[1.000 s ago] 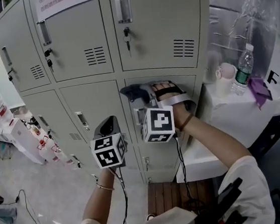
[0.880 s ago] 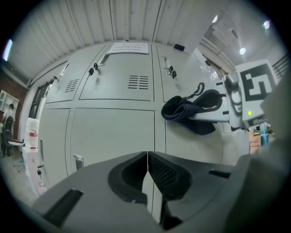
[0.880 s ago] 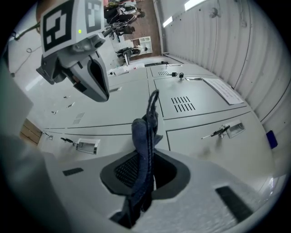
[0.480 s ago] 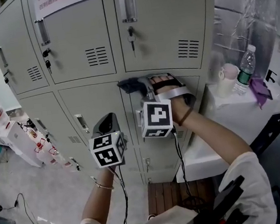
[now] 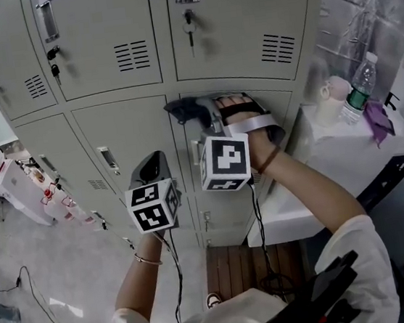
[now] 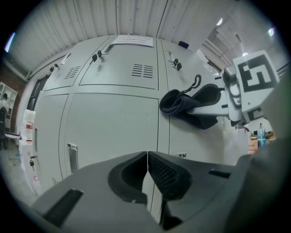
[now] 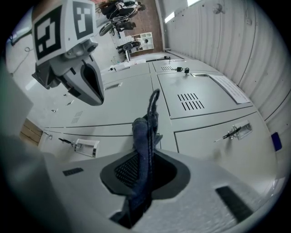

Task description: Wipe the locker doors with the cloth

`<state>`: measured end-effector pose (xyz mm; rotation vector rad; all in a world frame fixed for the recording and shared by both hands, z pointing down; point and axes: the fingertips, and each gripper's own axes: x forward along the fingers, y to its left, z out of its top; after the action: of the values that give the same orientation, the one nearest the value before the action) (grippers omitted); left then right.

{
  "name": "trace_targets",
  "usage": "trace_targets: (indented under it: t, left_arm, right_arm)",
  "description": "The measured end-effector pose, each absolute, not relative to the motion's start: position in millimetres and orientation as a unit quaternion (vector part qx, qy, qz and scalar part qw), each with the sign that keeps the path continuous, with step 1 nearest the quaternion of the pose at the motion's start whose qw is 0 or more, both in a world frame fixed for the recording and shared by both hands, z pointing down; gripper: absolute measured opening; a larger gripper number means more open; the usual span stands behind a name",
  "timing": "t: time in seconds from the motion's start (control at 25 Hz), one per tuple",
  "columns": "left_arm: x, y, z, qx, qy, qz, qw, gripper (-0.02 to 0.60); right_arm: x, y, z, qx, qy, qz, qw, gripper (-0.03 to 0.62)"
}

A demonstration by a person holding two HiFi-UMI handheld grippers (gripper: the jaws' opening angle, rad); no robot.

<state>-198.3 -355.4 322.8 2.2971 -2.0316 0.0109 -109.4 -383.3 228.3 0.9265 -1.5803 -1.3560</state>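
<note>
Cloth [image 5: 183,110], dark and bunched, sat clenched in the jaws of my right gripper [image 5: 198,117]; in the right gripper view it ran up between the two pads and stood out past the tips as a folded wad [image 7: 145,132]. From the head view I saw that wad laid against the grey locker bank [image 5: 244,27], at the upper left corner of the lower right door [image 5: 272,108], just beside the vertical seam and just under the row of upper doors. My left gripper [image 5: 152,162] hung lower and to the left, in front of the lower middle door [image 5: 122,134], and well apart from the cloth. In the left gripper view its jaws [image 6: 147,170] were pressed together with nothing between them, and the cloth [image 6: 179,103] showed above and to the right. A water bottle [image 5: 359,86] stood on the white table [image 5: 348,157] right of the lockers.
</note>
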Motion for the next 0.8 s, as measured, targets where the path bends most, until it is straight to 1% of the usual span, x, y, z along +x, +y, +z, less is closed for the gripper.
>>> trace_targets:
  t: [0.8]
  left_arm:
    - [-205,-341,428,0.739,-0.664,0.045,0.108,0.009]
  right_arm:
    - [-116,-383,337,0.335,-0.682,-0.486,0.432,0.046]
